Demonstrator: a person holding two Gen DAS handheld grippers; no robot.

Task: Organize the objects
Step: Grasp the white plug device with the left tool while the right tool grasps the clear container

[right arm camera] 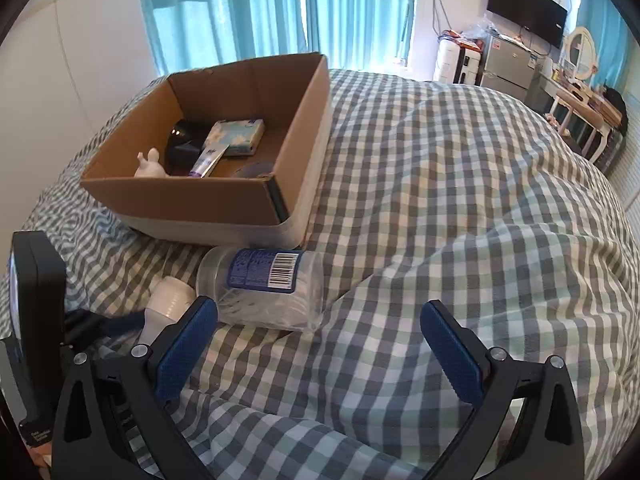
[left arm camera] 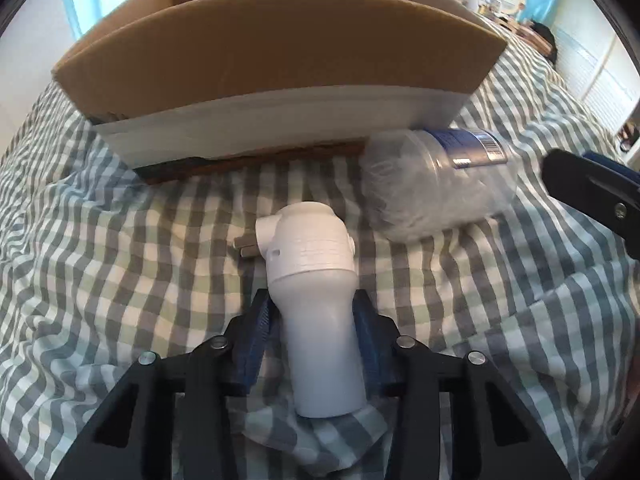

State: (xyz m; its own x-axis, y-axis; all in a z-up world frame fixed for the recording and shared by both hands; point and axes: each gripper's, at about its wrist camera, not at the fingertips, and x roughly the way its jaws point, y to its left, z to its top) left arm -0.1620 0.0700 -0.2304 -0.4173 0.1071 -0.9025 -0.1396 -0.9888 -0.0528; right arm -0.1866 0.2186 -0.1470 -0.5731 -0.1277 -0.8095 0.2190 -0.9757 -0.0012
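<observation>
Left gripper [left arm camera: 312,312]: blue pads [left arm camera: 256,336] closed in on the narrow lower body of a white plastic bottle [left arm camera: 316,300], one pad on each side, touching it. No earlier view here, so only the present grip is noted.
White bottle: lies on the checked bedcover [left arm camera: 120,260], its wide capped end with a short side spout pointing away from the fingers, its flat base toward the gripper body. In the right wrist view it [right arm camera: 168,300] shows just left of the right gripper's left finger, partly hidden.
Small flat grey thing [left arm camera: 244,246]: beyond the left finger, just left of the bottle's spout; too small to identify.
Right gripper [right arm camera: 320,328]: fingers spread wide, nothing between the pads but bedcover [right arm camera: 440,200]. Its tip [left arm camera: 592,196] shows at the right edge of the left wrist view.
Clear jar [right arm camera: 264,288]: on its side, blue label with barcode facing up, beyond the right gripper's left fingertip, apart from the pads. Seen from the left gripper, it [left arm camera: 432,184] lies ahead and right of the fingers.
Cardboard box [right arm camera: 192,200]: open-topped, beyond the jar, ahead and left of the right fingers; straight ahead of the left fingers [left arm camera: 280,60]. The jar's far end lies just at its near wall.
Box contents (right wrist view): patterned packet [right arm camera: 240,136], tube [right arm camera: 208,162], small pale figure [right arm camera: 150,166], dark round thing [right arm camera: 184,140].
Background: teal curtains [right arm camera: 240,8], wall screen [right arm camera: 524,4].
</observation>
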